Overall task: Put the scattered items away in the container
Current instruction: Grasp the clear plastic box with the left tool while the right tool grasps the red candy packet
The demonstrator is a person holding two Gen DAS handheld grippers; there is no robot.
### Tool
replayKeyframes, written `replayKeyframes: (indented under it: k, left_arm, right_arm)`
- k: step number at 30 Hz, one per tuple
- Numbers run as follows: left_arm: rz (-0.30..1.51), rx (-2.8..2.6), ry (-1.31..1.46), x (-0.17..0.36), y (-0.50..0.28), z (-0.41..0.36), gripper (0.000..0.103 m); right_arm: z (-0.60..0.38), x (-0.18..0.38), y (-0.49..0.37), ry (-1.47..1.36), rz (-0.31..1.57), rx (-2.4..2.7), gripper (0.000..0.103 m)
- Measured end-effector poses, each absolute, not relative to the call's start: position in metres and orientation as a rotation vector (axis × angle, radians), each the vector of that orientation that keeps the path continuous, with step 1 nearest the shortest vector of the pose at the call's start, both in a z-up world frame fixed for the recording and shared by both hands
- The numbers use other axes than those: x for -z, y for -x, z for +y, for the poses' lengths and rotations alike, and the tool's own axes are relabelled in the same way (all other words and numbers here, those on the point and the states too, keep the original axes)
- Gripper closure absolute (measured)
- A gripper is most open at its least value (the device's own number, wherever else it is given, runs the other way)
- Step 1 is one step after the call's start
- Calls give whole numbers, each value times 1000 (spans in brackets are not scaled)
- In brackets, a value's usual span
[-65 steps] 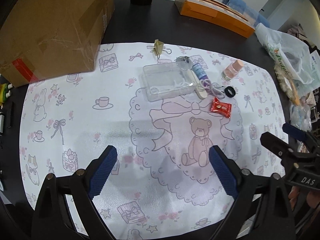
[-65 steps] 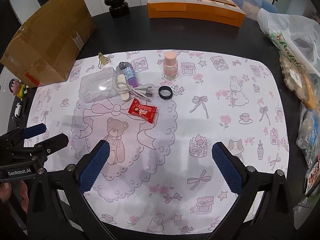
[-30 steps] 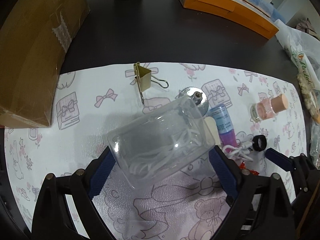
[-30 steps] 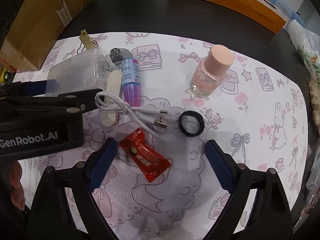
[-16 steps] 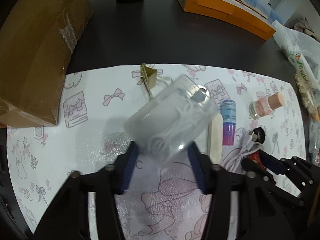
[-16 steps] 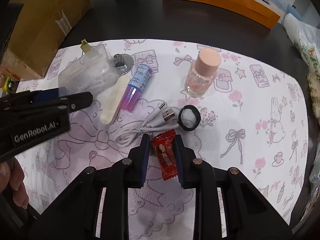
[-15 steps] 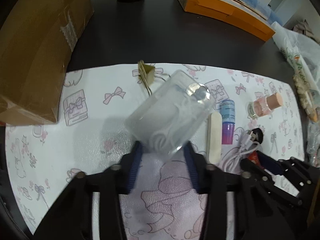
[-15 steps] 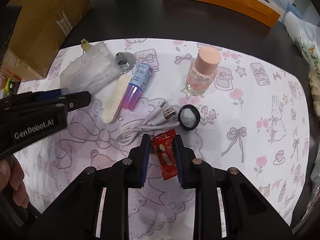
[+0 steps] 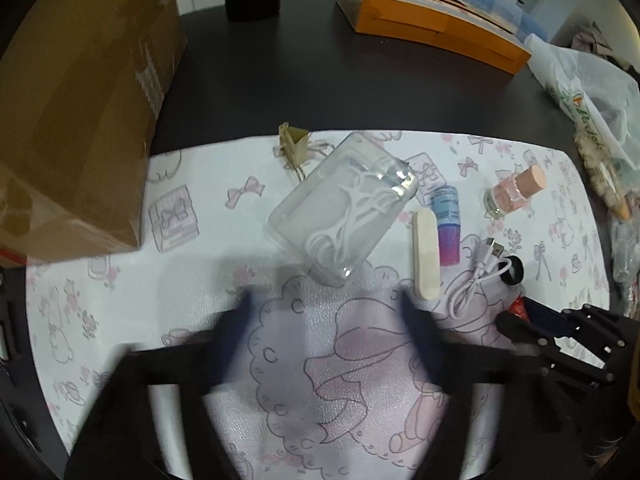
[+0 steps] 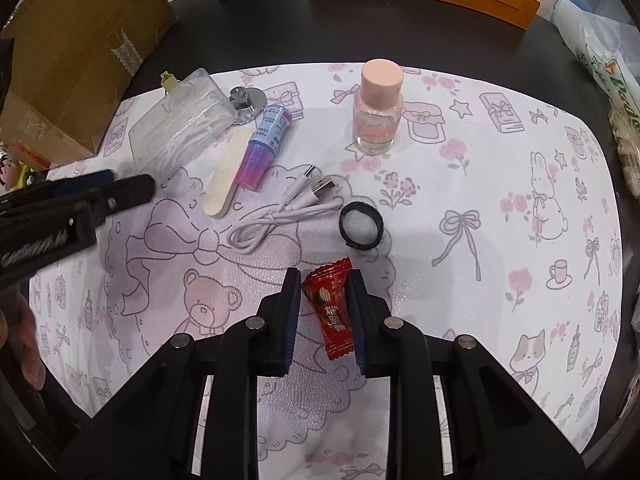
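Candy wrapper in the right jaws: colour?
Red candy wrapper with small print, clearest in the right wrist view.

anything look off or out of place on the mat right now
The clear box sits skewed on the mat, one corner over the metal disc, with the gold clip just behind it. Its lid seems shut, so the candy in the right hand-held gripper has no way in yet.

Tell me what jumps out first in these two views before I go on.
The red candy wrapper pinched between the right tool stands out, low in the right wrist view. Next is the clear plastic container lying askew on the patterned mat, just ahead of the blurred, spread left tool. Beside it sit a white USB cable and a pink-capped bottle.
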State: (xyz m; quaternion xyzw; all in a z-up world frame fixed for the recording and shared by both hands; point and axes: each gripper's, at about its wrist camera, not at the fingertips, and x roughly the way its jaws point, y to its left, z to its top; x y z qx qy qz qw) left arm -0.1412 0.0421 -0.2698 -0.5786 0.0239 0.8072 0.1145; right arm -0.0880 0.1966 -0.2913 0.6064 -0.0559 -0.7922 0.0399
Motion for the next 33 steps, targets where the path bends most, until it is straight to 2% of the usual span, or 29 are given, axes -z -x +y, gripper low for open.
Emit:
replayKeyframes:
  k: [11,12,13,15,20,33]
  left_arm:
    - [189,-2295,1684,288,185,63,1]
    - [194,-2276,1691,291,186,67,6]
    - [204,-2260,1704,294,187,69,19]
    - [257,-2269,1710,296,186,74,35]
    - [260,-2258,1698,294,181,76,35]
    - [18,-2293,1681,269,146,48,36]
  right_arm:
    - [205,284,99,-1846,-162,2430,79]
    - [205,285,99,-1843,-160,2429,79]
    - [205,285,98,-1840,-159,2428,79]
    - [211,283,94,-1833,-170,2429,79]
    - [223,281,87,-1820,-207,2429,79]
    - [217,269,77,-1785,-229,2450,79]
